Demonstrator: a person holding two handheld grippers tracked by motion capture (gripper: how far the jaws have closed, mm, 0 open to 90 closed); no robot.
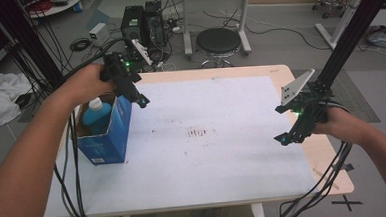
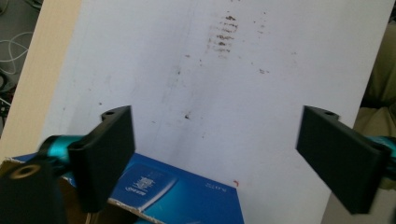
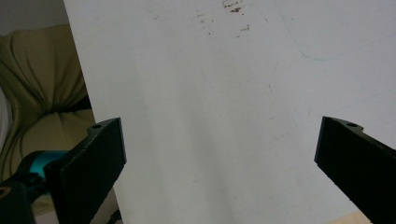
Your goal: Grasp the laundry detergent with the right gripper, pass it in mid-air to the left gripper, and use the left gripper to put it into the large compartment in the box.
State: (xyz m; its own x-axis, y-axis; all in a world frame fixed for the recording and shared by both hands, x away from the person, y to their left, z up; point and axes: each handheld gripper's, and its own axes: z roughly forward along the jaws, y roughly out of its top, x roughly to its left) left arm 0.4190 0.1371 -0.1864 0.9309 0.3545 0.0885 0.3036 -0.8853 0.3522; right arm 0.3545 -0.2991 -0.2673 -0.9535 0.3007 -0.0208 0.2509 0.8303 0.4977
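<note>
An open blue cardboard box stands near the table's left edge with a blue bottle upright inside it. My left gripper hovers just above the box's far right corner, jaws wide open and empty. In the left gripper view the box's blue side lies below and between the open jaws of the left gripper. My right gripper is held over the table's right side, open and empty. The right gripper view has the right gripper spread wide above the white sheet.
A white sheet with brown stains at its middle covers the wooden table. Cables hang off both grippers. Beyond the far edge stand a round stool, computer cases and black frame posts.
</note>
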